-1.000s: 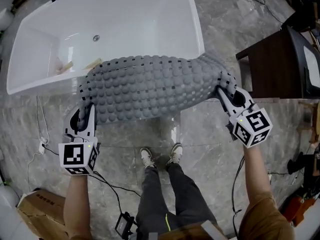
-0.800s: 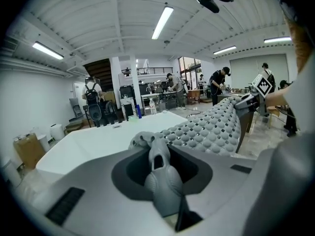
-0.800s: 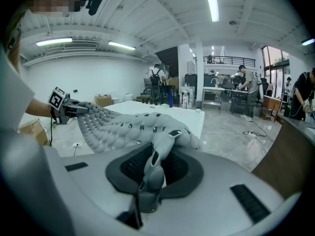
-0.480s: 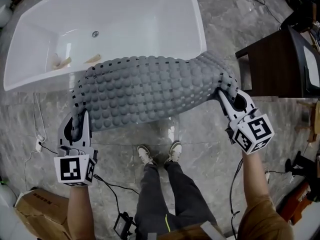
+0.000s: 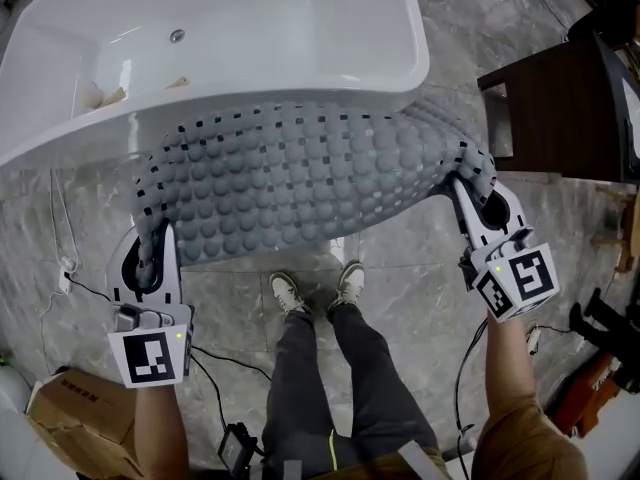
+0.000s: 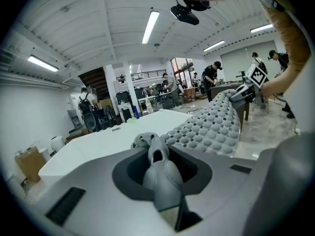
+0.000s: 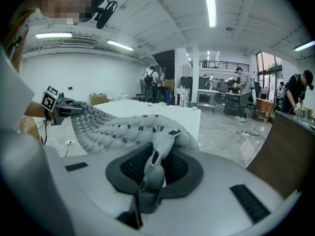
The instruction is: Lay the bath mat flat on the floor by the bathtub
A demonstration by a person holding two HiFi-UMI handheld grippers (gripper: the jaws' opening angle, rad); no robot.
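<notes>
The bath mat (image 5: 300,183) is hanging stretched between both grippers, with its long axis running left to right alongside the bathtub (image 5: 280,28) — above the floor (image 5: 400,258), not lying on it. The left gripper (image 5: 150,256) and the right gripper (image 5: 470,194) are each clamping their fingers tight on one bunched end.

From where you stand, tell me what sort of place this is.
Likely a workshop or test hall with a staged bathroom corner, not a home bathroom: a white freestanding bathtub stands on grey marble-look floor, yet ceiling strip lights, people at workbenches and a brown cardboard box share the room.
</notes>
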